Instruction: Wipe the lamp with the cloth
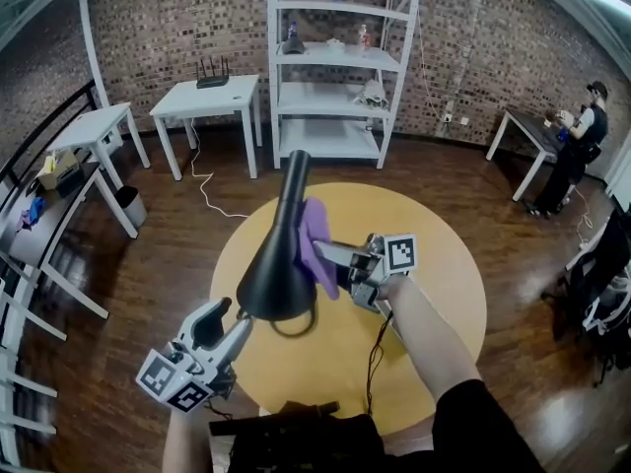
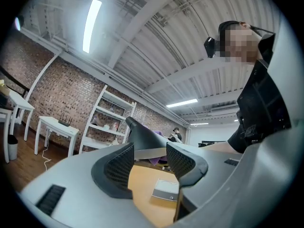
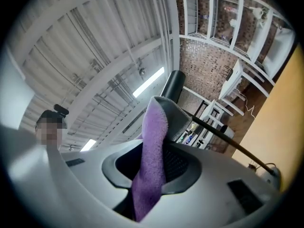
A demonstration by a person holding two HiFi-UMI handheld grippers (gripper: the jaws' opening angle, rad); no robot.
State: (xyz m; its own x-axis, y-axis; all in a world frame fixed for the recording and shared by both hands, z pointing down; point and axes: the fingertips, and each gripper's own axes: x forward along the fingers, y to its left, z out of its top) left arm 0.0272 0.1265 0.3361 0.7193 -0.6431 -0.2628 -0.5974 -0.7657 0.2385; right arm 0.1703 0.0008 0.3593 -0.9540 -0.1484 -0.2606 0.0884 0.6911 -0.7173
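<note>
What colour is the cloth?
The cloth is purple, seen best in the right gripper view.

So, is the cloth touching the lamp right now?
Touching. The right gripper view shows the cloth draped over the lamp at its shade's edge, and the head view shows it pressed against the neck.

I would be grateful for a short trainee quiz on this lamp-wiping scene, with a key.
1. True or false: the right gripper is shut on the purple cloth.
2. The cloth lies against which part of the black lamp? A) cord, B) shade, C) base.
3. What colour is the round table?
Key: 1 true; 2 B; 3 yellow.
</note>
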